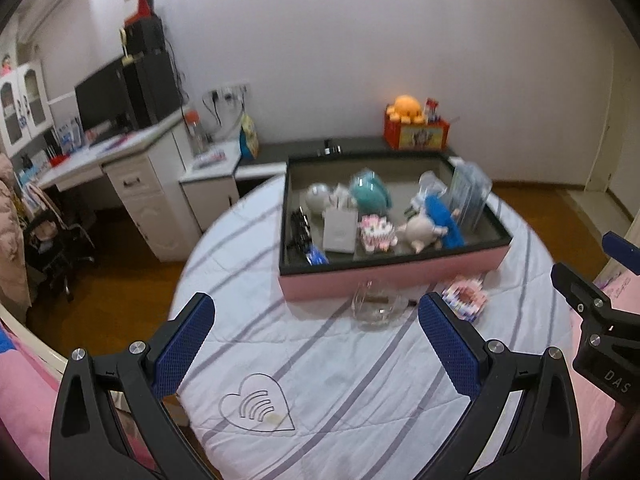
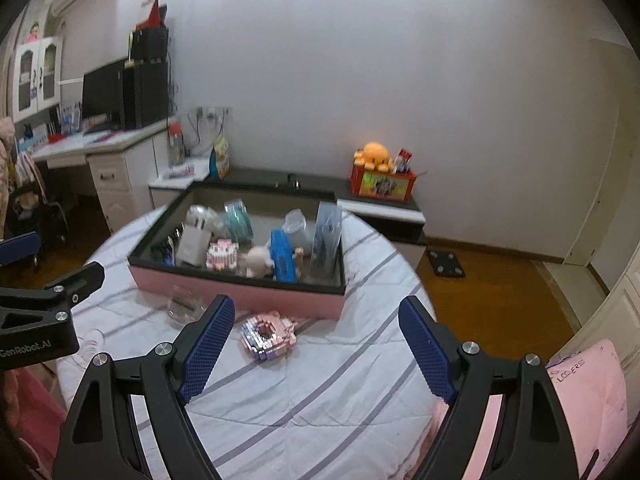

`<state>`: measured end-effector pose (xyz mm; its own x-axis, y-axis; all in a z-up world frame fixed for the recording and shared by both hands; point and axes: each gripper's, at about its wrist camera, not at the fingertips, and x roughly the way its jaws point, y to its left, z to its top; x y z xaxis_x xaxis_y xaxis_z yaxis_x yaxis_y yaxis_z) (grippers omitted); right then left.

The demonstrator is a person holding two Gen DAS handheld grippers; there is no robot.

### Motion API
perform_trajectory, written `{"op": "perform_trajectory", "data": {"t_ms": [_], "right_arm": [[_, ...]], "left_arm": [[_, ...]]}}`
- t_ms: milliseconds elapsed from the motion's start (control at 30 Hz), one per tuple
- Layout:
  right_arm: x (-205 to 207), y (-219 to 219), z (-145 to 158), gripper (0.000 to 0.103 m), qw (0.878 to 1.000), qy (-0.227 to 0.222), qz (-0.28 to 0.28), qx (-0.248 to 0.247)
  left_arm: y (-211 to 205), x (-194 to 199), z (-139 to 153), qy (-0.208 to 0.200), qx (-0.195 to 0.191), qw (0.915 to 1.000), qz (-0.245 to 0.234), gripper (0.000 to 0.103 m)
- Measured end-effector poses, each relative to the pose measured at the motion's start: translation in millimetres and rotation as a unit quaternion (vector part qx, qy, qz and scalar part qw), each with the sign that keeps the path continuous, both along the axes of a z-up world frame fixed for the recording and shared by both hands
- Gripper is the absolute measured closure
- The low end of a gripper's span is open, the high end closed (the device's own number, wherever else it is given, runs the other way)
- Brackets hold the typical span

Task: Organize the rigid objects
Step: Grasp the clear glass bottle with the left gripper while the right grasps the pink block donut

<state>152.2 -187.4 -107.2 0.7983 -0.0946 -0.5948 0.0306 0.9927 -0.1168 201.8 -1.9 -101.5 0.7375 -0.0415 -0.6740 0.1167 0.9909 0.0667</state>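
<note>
A pink box with a dark rim (image 1: 396, 274) (image 2: 240, 294) stands on the striped bed cover. It holds plush toys, a white card, a blue item and clear packs. In front of it lie a clear glass dish (image 1: 376, 306) (image 2: 184, 304) and a pink-and-white block model (image 1: 466, 296) (image 2: 266, 334). My left gripper (image 1: 316, 336) is open and empty, above the cover short of the dish. My right gripper (image 2: 316, 344) is open and empty, just right of the block model. Each gripper shows at the edge of the other's view.
A white desk with a monitor (image 1: 104, 100) and drawers stands at the left. A low dark cabinet behind the box carries a red box with an orange plush (image 1: 412, 124) (image 2: 380, 176). A pink pillow (image 2: 588, 392) lies at the right. Wooden floor surrounds the bed.
</note>
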Motion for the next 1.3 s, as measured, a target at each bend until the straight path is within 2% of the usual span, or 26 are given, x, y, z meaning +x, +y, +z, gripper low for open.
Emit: {"op": "perform_trajectory", "data": {"t_ms": [367,533,633,833,1000,1133,1300], "right_arm": [[61,7,-70,0.018,0.994,0.111,0.009,-0.008],[81,11,-95,0.017,0.989,0.146,0.03,0.009],[89,12,-105,0.017,0.986,0.157,0.049,0.03],[94,-12,-114,0.022,0.983,0.154,0.04,0.092],[89,-25,-115,0.022,0.985,0.155,0.021,0.072],[89,-35,-117,0.022,0.984,0.158,0.024,0.076],[85,-30,-120,0.02,0.986,0.155,0.029,0.048]], "left_arm": [[2,53,-66,0.093,0.004,0.9956,0.005,0.0],[-2,67,-82,0.12,-0.003,0.9927,-0.01,0.0],[-8,70,-88,0.125,-0.003,0.9919,-0.024,0.0],[-18,81,-97,0.139,-0.009,0.9897,-0.032,0.0],[-30,86,-103,0.148,-0.013,0.988,-0.041,0.0],[-39,88,-110,0.162,-0.018,0.9858,-0.04,0.0],[-42,96,-114,0.166,-0.044,0.9846,-0.031,0.002]]}}
